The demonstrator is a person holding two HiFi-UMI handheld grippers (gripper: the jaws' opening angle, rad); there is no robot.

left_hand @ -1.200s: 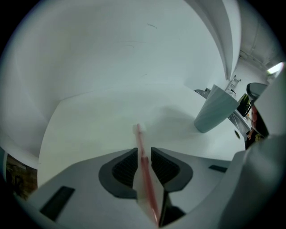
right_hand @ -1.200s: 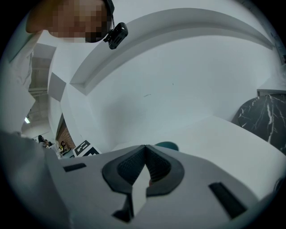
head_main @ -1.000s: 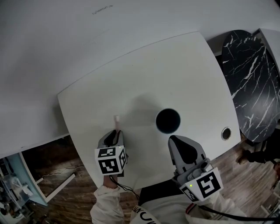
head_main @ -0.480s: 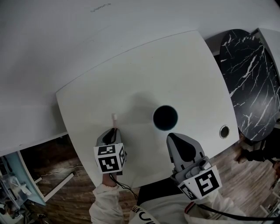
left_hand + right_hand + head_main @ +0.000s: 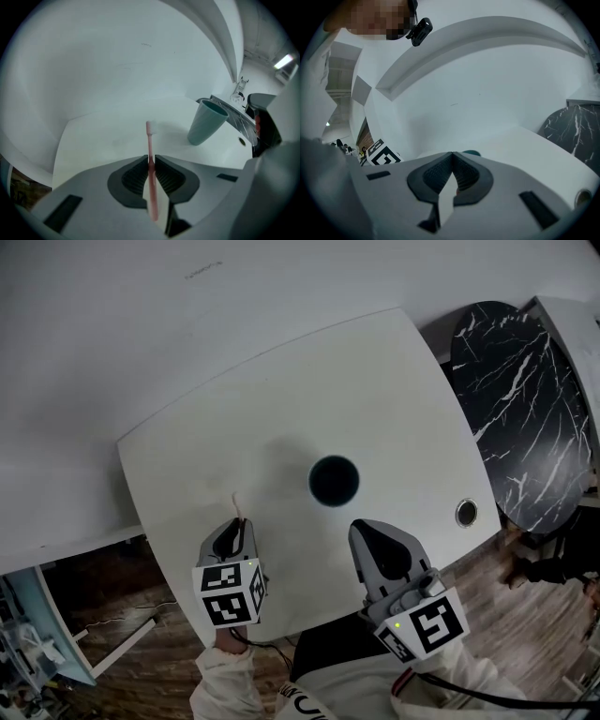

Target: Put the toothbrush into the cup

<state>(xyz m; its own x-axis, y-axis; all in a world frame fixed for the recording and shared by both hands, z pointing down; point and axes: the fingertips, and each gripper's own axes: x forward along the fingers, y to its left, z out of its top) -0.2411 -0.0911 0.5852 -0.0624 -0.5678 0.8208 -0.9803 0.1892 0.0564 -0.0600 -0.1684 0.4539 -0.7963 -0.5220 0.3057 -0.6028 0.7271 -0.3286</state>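
A pink toothbrush (image 5: 150, 140) stands out from between the pads of my left gripper (image 5: 151, 160), bristle head forward and off the white table (image 5: 281, 399). The jaws have just been closing, with the handle between them, and now pinch it. In the head view the left gripper (image 5: 240, 525) hangs over the table's near left part, the toothbrush (image 5: 237, 504) a thin line at its tip. The teal cup (image 5: 206, 123) stands upright to the right, its dark mouth (image 5: 334, 480) mid-table. My right gripper (image 5: 360, 527) hovers just in front of the cup, shut and empty (image 5: 451, 156).
A black marble round table (image 5: 525, 399) stands beyond the white table's right edge. A small round cable hole (image 5: 466, 513) sits near the table's near right corner. A white wall runs behind, and wooden floor (image 5: 112, 615) shows at the lower left.
The toothbrush lay flat on the table by the left gripper's tip; now the left gripper has risen with it pinched. The right gripper has kept still.
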